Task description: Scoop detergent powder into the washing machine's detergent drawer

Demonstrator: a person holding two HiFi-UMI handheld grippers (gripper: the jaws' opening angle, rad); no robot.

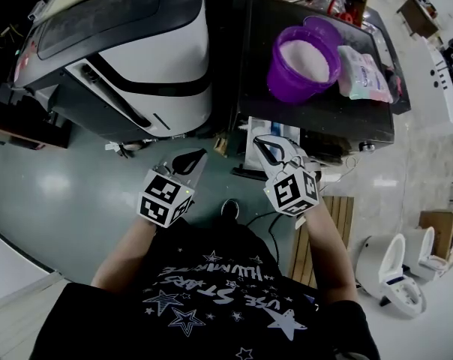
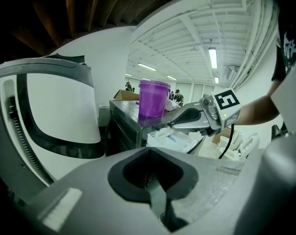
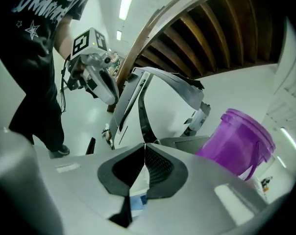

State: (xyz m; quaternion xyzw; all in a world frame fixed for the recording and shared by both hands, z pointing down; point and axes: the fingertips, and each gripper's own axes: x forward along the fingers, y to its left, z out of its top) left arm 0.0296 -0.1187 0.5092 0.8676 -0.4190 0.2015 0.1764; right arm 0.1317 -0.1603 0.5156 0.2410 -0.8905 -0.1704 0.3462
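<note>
The dark tabletop (image 1: 316,122) carries a purple bucket (image 1: 286,81) of white powder, with a plastic bag (image 1: 365,73) just beside it.

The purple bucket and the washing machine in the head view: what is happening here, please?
A person stands facing the white washing machine and a dark table, with a gripper in each hand. The left gripper and the right gripper are both held low, close to the body, with jaws together and nothing in them. The purple bucket of white powder sits untouched on the table, so scooping has not yet begun.
</note>
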